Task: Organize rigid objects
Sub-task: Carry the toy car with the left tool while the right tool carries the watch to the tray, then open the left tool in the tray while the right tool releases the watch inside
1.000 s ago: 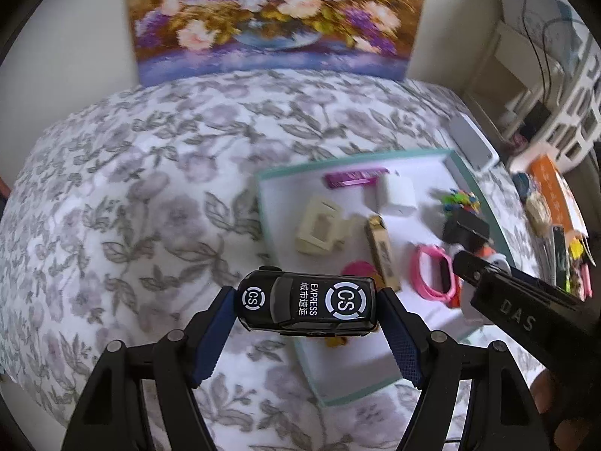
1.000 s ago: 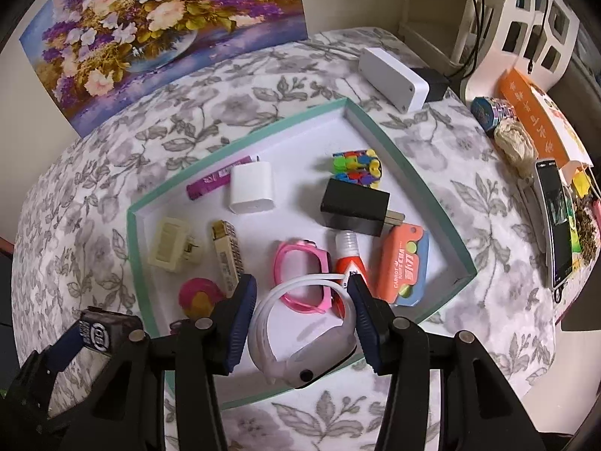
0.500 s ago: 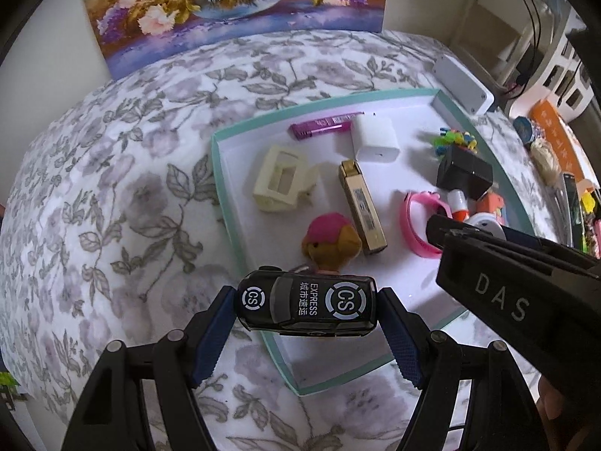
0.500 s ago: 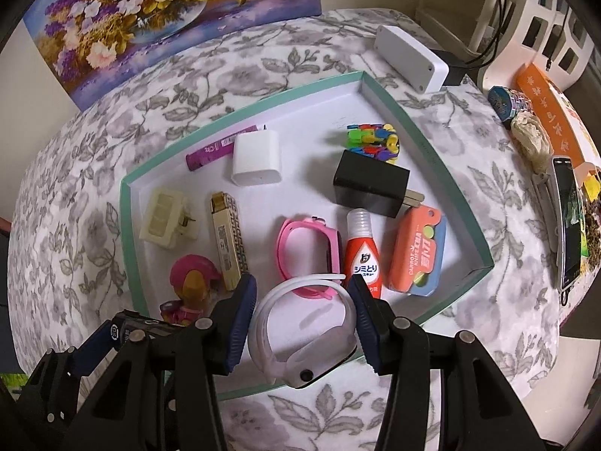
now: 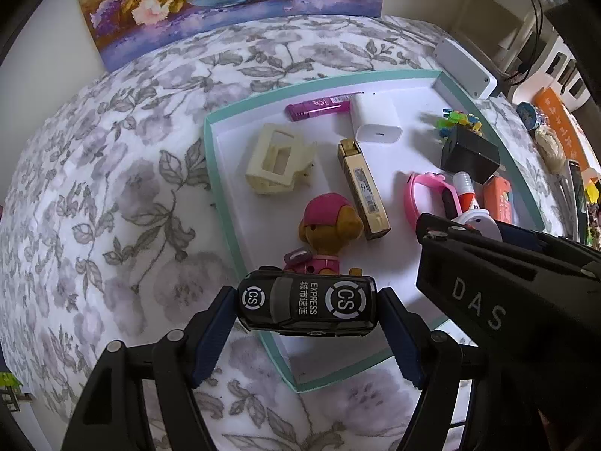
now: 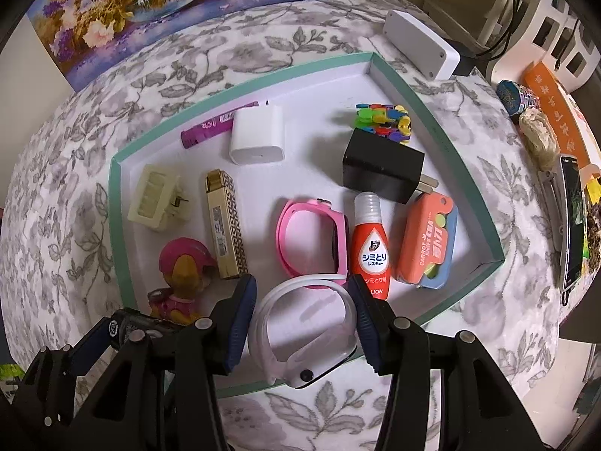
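Left gripper (image 5: 307, 310) jaws pinch black toy car (image 5: 307, 306) over near-left rim of teal tray (image 5: 221, 203). Right gripper (image 6: 303, 323) jaws clamp white watch (image 6: 304, 334) above tray's near edge, just beside pink watch (image 6: 311, 238) and red bottle (image 6: 370, 248).
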A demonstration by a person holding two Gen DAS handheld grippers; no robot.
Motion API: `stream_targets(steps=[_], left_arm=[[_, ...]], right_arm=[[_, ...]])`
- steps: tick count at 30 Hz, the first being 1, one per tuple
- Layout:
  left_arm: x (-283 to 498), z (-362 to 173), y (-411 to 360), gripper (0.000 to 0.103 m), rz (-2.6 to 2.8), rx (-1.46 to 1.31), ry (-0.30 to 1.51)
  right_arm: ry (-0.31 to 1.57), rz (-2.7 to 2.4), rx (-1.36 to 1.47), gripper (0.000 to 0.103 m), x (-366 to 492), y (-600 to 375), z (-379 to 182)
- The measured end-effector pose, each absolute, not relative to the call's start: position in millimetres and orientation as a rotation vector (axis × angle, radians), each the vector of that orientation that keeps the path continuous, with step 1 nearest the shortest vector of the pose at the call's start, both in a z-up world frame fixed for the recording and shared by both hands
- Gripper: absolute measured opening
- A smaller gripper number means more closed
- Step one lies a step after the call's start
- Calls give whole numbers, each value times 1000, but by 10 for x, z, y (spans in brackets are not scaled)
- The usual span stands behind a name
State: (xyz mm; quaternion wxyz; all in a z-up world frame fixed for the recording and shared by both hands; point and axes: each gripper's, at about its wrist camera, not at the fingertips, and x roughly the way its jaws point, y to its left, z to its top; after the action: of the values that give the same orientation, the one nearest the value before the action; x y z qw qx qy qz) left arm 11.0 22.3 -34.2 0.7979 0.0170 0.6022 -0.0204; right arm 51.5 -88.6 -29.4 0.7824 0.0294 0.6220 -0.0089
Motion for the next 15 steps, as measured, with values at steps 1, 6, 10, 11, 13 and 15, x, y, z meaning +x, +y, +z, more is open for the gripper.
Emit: stream_targets(steps=[1,6,10,11,13,15], left_arm=[[108,-347,223,79,-43,38,1294],[75,-348,236,89,-44,34,1299],[37,-344,268,89,-41,24,1302],[29,-344,279,90,-39,22,1303],[6,-342,317,90,-35,11,1306],[-19,-339,369,91,-25,1,1309]], right_arm=[[1345,-20,61,53,515,-884,-302],[1352,-20,54,53,518,-868,-331],[1344,-20,50,60,513,-856,-321],[1343,-19,51,61,509,-852,-318],[1335,-30,37,63,501,-833,-311],[1327,-37,28,74,486,-826,-302]])
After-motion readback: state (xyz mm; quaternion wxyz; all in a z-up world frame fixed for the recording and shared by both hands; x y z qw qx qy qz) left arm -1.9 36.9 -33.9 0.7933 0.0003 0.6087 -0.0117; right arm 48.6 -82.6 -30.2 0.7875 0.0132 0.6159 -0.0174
